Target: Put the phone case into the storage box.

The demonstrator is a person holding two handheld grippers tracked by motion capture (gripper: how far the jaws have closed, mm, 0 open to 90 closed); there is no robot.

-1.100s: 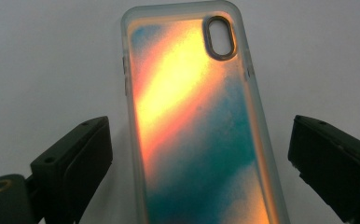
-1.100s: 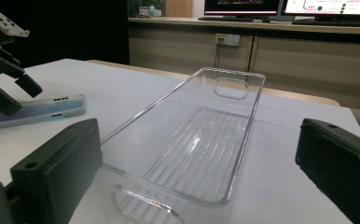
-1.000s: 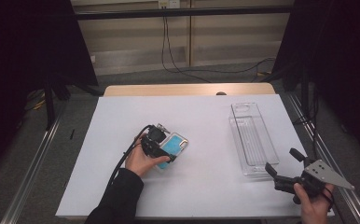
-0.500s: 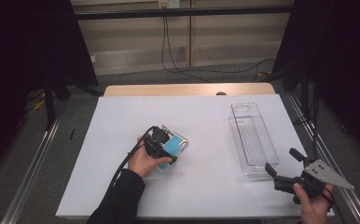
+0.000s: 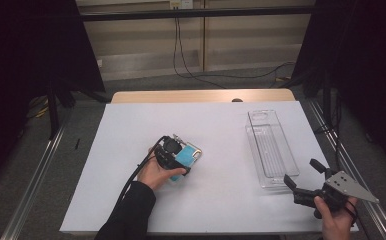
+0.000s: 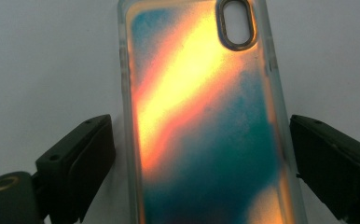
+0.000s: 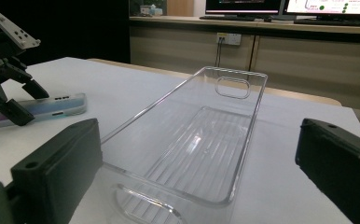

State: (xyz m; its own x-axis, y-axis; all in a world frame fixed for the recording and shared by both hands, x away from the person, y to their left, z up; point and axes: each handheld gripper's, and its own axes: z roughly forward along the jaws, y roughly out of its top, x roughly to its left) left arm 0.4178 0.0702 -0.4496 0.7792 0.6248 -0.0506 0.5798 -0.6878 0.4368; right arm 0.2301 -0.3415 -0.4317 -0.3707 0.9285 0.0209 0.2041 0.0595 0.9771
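Note:
An iridescent phone case (image 6: 201,116), teal and orange with a camera cutout, lies flat on the white table. My left gripper (image 6: 201,158) stands open over it, one jaw on each long side, with small gaps to the case's edges. From the high view the left gripper (image 5: 177,156) covers part of the case (image 5: 190,155) near mid-table. A clear plastic tray (image 5: 271,147) lies at the right. My right gripper (image 5: 302,172) is open just off the tray's near end. In the right gripper view its own gripper (image 7: 201,163) faces the tray (image 7: 201,140), with the left gripper (image 7: 24,103) and case (image 7: 52,108) far left.
The white table sheet (image 5: 221,125) has a wooden strip (image 5: 201,96) at its far edge. Metal rails (image 5: 41,165) run along both sides. Cables (image 5: 181,50) hang by the back wall. Dark curtains flank the table.
The left gripper has shifted very slightly over the phone case. The right gripper and the tray have stayed where they were.

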